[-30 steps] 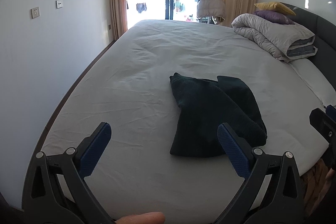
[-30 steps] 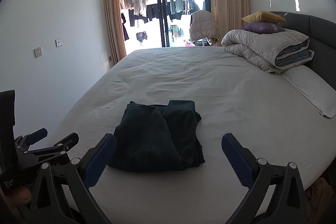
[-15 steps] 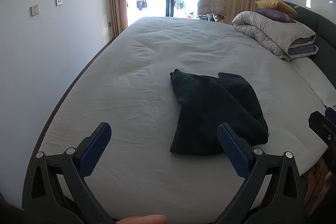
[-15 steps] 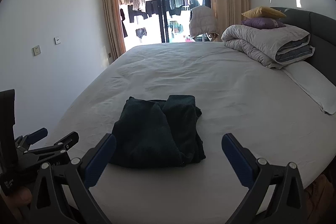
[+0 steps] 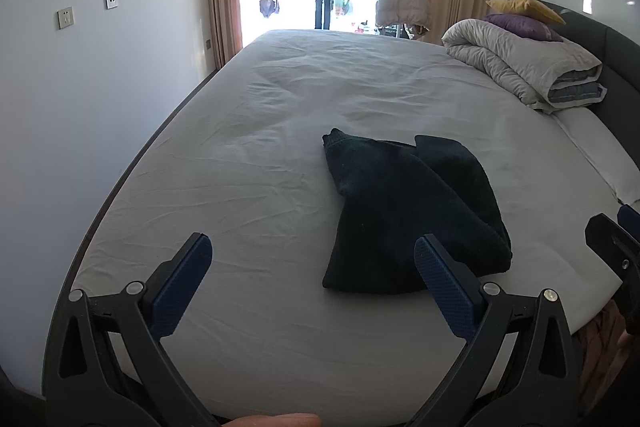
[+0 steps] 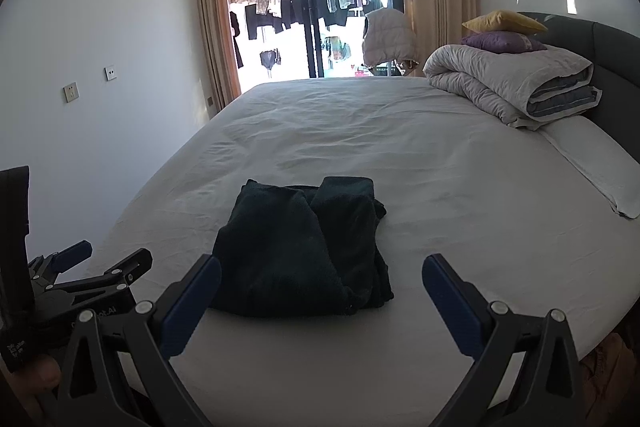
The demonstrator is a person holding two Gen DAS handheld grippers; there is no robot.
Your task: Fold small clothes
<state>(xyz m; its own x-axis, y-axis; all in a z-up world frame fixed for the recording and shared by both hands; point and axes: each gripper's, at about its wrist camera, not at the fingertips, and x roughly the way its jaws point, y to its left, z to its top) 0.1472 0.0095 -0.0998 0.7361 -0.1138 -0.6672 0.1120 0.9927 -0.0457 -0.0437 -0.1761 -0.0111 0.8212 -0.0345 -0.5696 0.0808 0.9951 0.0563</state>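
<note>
White sheet covers the bed (image 5: 280, 131), and everything here is placed against it. At its head end lies a rolled duvet (image 6: 516, 83) with two cushions on top; the garment (image 6: 304, 247) sits near the bed's foot edge, close to both tools, dark green and already doubled into a compact bundle, one flap lapped over the other.

Over the last second little has changed on the bed: the garment keeps the same shape and spot. What shifted is the view. Both cameras have lifted and tipped slightly, so the bundle sits a touch lower in each frame, and no fabric has moved. I read that as the fold being finished, or nearly so, with the tools backing off, not reaching in.

The left hand-held gripper (image 5: 312, 275) hangs over the foot edge, fingers spread wide and empty, clear of the cloth. The right hand-held gripper (image 6: 322, 291) is likewise spread and empty, the bundle lying beyond its tips, untouched.
</note>
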